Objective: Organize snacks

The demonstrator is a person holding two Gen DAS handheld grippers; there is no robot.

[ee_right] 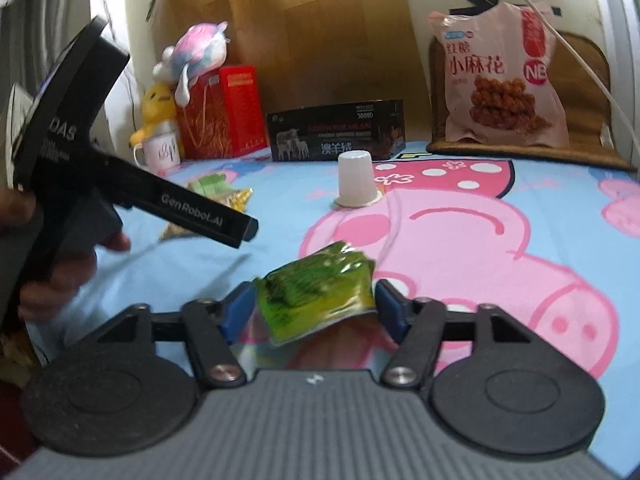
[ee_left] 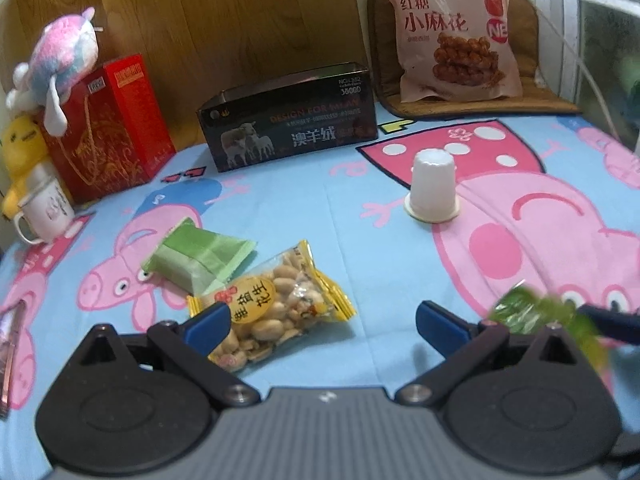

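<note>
My right gripper (ee_right: 316, 312) is shut on a shiny green snack packet (ee_right: 316, 300) and holds it above the bed sheet; the packet also shows in the left wrist view (ee_left: 536, 312). My left gripper (ee_left: 320, 320) is open and empty, low over the sheet, with a yellow peanut packet (ee_left: 276, 300) at its left fingertip (ee_left: 210, 322). A pale green wrapped snack (ee_left: 196, 258) lies just beyond the peanuts. An open black box (ee_left: 288, 128) stands at the back. A white cup-shaped snack (ee_left: 432, 186) stands upside down mid-sheet.
A large pink snack bag (ee_left: 452, 36) leans on a brown cushion at the back right. A red gift bag (ee_left: 108, 128), plush toys (ee_left: 60, 56) and a white mug (ee_left: 46, 208) crowd the back left. A dark packet (ee_left: 10, 352) lies at the left edge.
</note>
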